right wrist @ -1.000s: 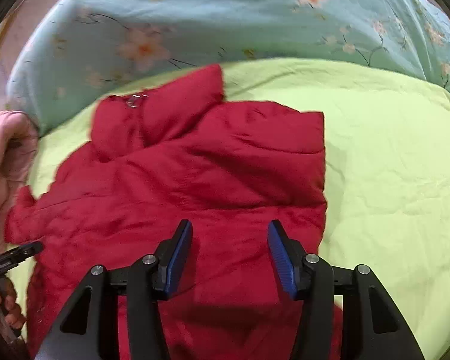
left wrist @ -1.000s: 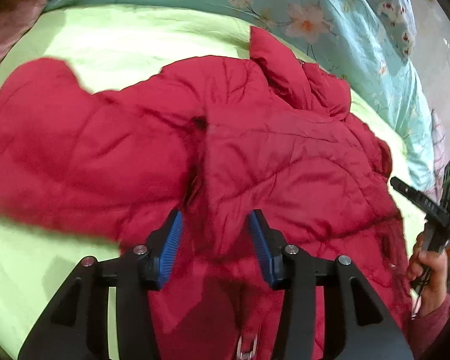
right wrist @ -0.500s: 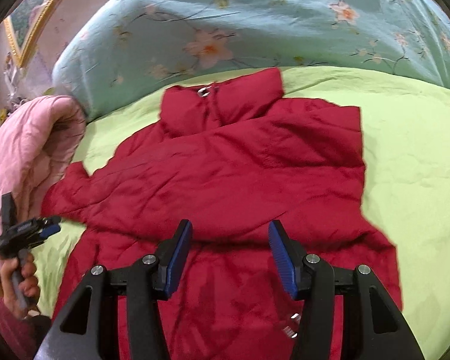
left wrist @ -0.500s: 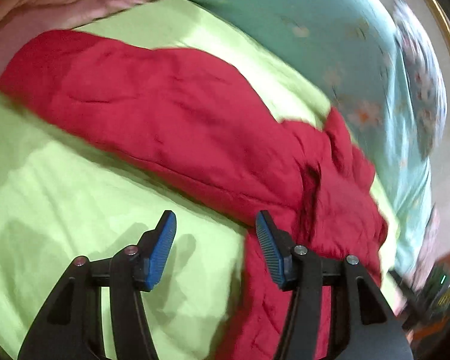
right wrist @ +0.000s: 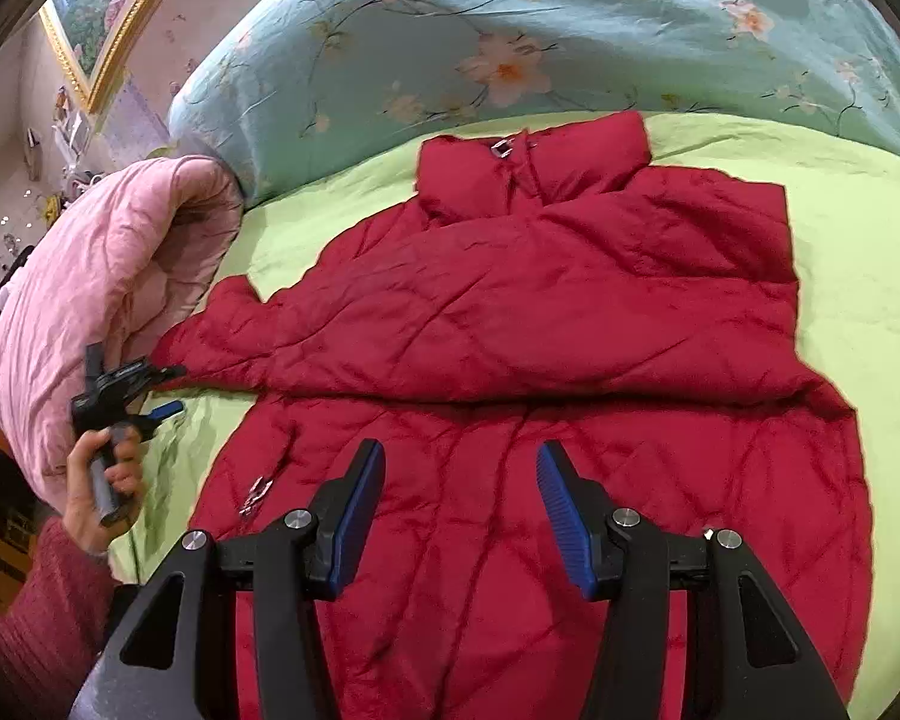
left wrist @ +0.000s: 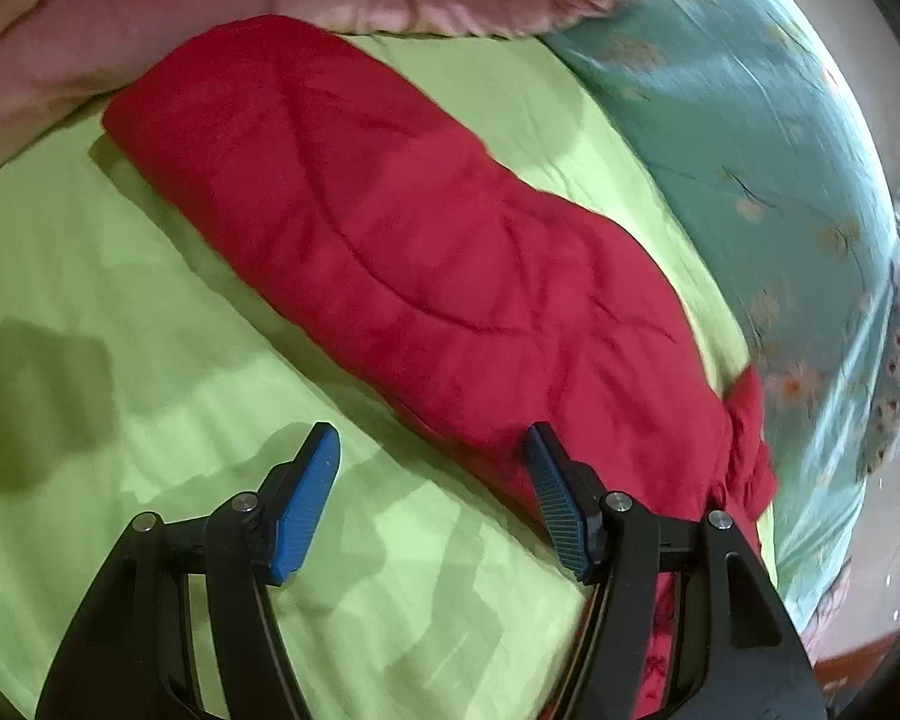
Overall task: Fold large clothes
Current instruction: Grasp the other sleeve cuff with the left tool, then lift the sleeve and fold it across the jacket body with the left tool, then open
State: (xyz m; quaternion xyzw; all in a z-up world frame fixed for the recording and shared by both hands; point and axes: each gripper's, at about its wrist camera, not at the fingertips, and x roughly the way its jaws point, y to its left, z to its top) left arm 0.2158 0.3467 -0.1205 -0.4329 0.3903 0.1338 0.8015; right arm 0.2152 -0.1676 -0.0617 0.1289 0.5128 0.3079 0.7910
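A red quilted puffer jacket (right wrist: 540, 324) lies front up on the lime-green bed sheet (right wrist: 858, 252), collar toward the quilt. One sleeve is folded across the chest; the other sleeve (left wrist: 390, 228) stretches out to the left. My left gripper (left wrist: 429, 450) is open and empty, hovering over the sheet beside that outstretched sleeve; it also shows in the right wrist view (right wrist: 150, 387) near the sleeve cuff. My right gripper (right wrist: 459, 468) is open and empty above the jacket's lower front.
A pink quilted garment (right wrist: 108, 276) is heaped at the left bed edge, just past the sleeve cuff, and shows in the left wrist view (left wrist: 150, 12). A teal floral quilt (right wrist: 510, 30) is bunched along the far side. A framed picture (right wrist: 102, 18) hangs at far left.
My left gripper has swung left off the jacket body to the outstretched sleeve. My right gripper has drawn back, so more of the jacket shows. Both stay open.
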